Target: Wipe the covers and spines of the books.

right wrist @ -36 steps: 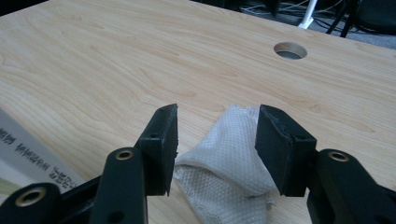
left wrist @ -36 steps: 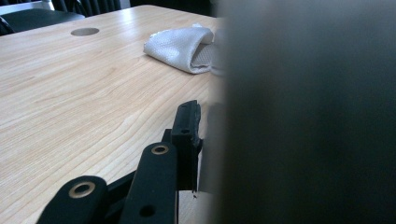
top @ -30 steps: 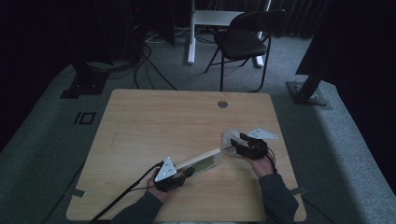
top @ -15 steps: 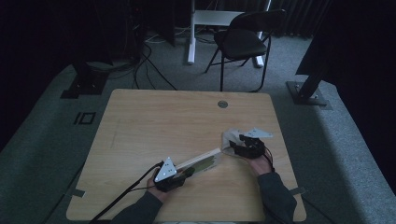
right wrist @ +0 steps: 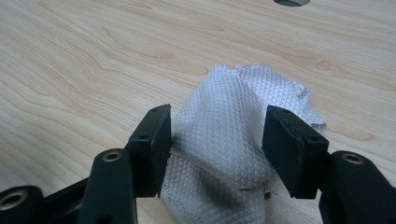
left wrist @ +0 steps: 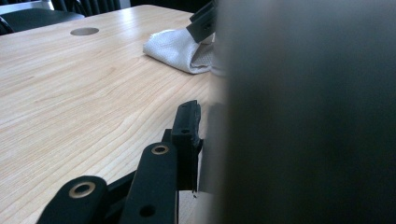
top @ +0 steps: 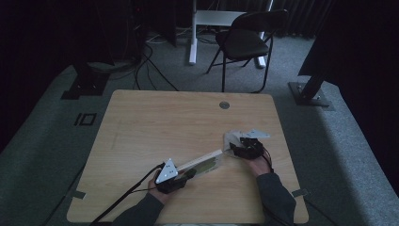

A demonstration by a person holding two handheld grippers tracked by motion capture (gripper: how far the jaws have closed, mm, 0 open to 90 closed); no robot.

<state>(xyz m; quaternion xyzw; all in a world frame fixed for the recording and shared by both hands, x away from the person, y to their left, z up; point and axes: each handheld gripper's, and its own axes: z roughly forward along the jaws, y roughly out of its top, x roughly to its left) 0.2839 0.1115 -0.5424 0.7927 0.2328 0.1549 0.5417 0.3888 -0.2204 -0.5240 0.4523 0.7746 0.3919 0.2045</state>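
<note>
A long pale flat strip (top: pixel 204 163) lies slantwise on the wooden table (top: pixel 155 122). My left gripper (top: pixel 187 174) is shut on its near end. In the left gripper view the strip (left wrist: pixel 308 116) is a dark blur beside one black finger (left wrist: pixel 187 126). A white quilted cloth (top: pixel 231 139) sits at the strip's far end, also seen from the left gripper as the cloth (left wrist: pixel 180 49). My right gripper (right wrist: pixel 217 140) presses a raised fold of the cloth (right wrist: pixel 224 126) from both sides, and in the high view the right gripper (top: pixel 241 147) sits on it.
A round cable hole (top: pixel 224 105) is in the table near the far edge. A black folding chair (top: pixel 244 42) and a white desk leg (top: pixel 192 33) stand beyond the table. Cables trail off the front left edge.
My right gripper has edged slightly left onto the cloth. The left gripper and the strip have stayed where they were.
</note>
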